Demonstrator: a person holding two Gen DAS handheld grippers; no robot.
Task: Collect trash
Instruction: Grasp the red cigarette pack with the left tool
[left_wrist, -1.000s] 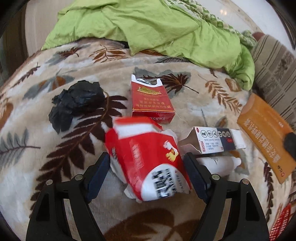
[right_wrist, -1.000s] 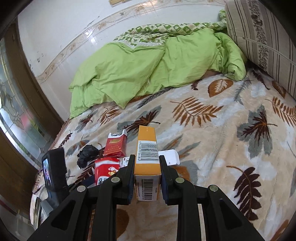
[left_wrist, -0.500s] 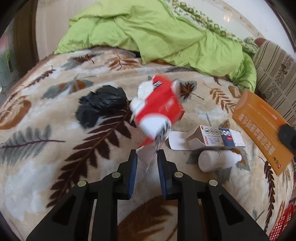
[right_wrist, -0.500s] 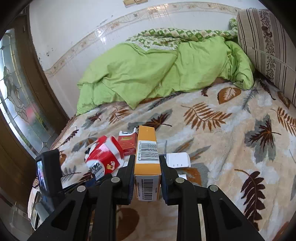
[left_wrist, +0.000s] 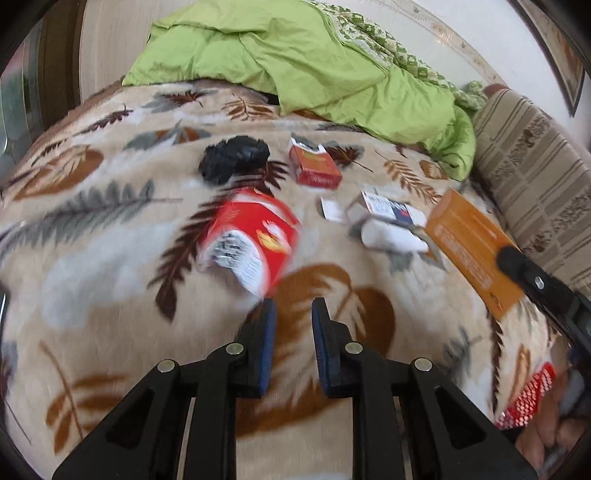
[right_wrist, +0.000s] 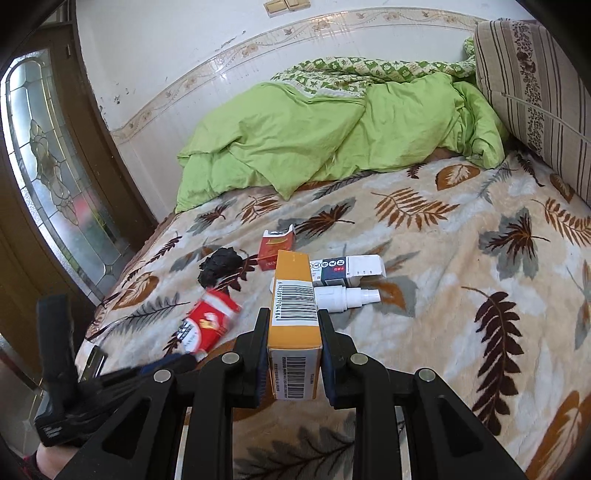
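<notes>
The right hand-held gripper (right_wrist: 293, 345) has its jaws clamped on an upright orange box (right_wrist: 294, 306) with barcodes on its top and near faces. On the leaf-patterned blanket (right_wrist: 443, 266) just beyond lie a white spray bottle (right_wrist: 347, 297) and a white-and-navy carton (right_wrist: 345, 269) touching it. Farther left are an open red cigarette pack (right_wrist: 275, 249), a crumpled black bag (right_wrist: 221, 264) and, nearer, a blurred red-and-white wrapper (right_wrist: 207, 323). The left hand-held gripper (right_wrist: 110, 380) shows at the near left edge. A green quilt (right_wrist: 332, 136) lies bunched at the far end.
</notes>
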